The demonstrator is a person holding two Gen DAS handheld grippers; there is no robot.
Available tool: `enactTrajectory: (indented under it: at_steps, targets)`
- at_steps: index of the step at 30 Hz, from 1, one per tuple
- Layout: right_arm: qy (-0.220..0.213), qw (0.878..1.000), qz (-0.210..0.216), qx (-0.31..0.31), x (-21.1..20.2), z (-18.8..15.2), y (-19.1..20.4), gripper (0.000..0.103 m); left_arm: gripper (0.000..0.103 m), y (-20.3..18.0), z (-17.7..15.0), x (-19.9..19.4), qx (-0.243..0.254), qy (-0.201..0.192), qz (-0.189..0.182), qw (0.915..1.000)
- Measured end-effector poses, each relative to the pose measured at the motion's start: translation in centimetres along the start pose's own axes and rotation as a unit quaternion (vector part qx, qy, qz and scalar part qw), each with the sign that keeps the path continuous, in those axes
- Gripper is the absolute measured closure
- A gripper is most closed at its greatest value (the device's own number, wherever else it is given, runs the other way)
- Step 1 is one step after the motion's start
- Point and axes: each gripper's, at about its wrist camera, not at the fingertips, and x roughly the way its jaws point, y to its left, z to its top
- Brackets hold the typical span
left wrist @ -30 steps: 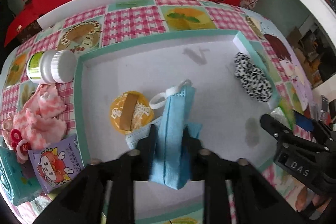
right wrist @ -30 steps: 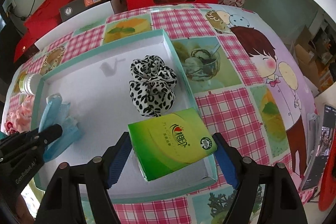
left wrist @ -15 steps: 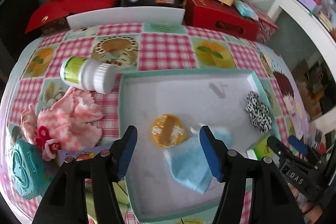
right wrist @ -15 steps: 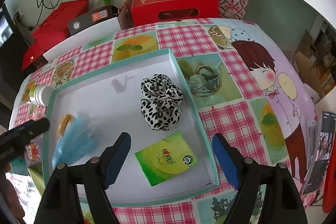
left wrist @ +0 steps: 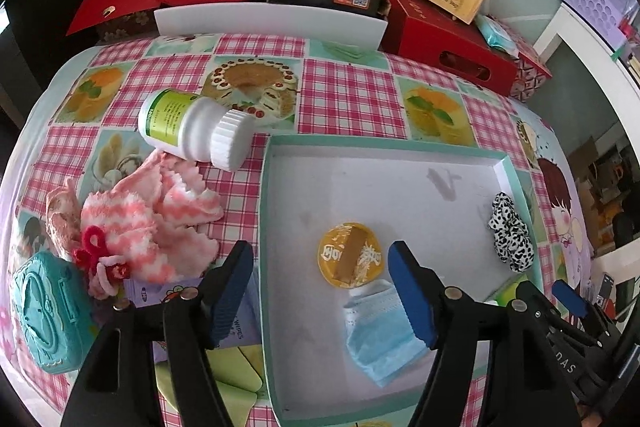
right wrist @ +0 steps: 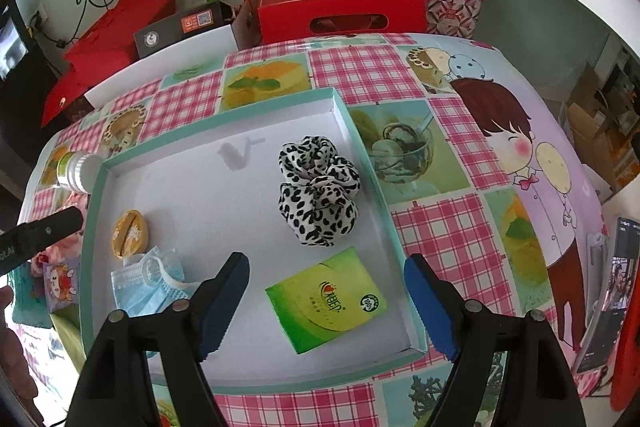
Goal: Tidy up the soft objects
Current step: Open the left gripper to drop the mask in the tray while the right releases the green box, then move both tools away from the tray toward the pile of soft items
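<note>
Nearest the left camera, the left gripper [left wrist: 320, 291] is seen with its jaws wide; they have just been opening, and nothing is pressed between them. Just past it the blue face mask [left wrist: 380, 339] lies crumpled on the floor of the tray [left wrist: 264, 227], touching a round yellow packet [left wrist: 351, 259]. The right gripper [right wrist: 326, 301] is likewise held wide and empty, above the green tissue pack [right wrist: 326, 305], which rests flat in the tray's near corner. Further in, the spotted scrunchie [right wrist: 316, 191] lies against the tray's right wall.

Outside the tray, to its left, the pink fluffy socks [left wrist: 148, 223] are heaped on the tablecloth [left wrist: 344, 99], with a teal case [left wrist: 44, 311] nearer and a white bottle [left wrist: 192, 127] on its side beyond them.

The socks are judged the likely next soft thing to be gathered. They should be approached from above with jaws kept wide, pinched at the thickest fold so both come up together, and the bottle should be left undisturbed.
</note>
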Motion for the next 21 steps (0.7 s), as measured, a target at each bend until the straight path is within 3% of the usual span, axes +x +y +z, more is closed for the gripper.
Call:
enactTrajectory:
  at_steps: [8, 10, 11, 12, 14, 21]
  targets:
    - [0.004, 1.000, -0.002, -0.004, 0.2, -0.1, 0.1, 0.020, 0.031, 0.5, 0.1, 0.5, -0.006, 0.003, 0.009, 0.9999]
    - [0.004, 1.000, -0.002, -0.007, 0.2, -0.1, 0.3, 0.020, 0.020, 0.6, 0.2, 0.7, -0.007, 0.003, 0.011, 0.9999]
    - [0.003, 1.000, -0.004, -0.010, 0.1, -0.1, 0.4, 0.019, 0.010, 0.8, 0.2, 0.7, -0.010, -0.002, 0.015, 0.9998]
    - [-0.001, 1.000, -0.007, -0.011, 0.1, -0.1, 0.5, 0.010, 0.007, 0.9, 0.2, 0.7, -0.013, -0.008, 0.022, 0.9996]
    - [-0.011, 1.000, -0.015, -0.009, -0.1, 0.0, 0.5, 0.000, 0.007, 1.4, 0.3, 0.8, -0.021, -0.011, 0.037, 0.9990]
    - [-0.008, 1.000, -0.015, -0.006, 0.1, 0.0, 0.3, 0.000, 0.007, 2.1, 0.5, 0.7, -0.034, -0.018, 0.043, 0.9983]
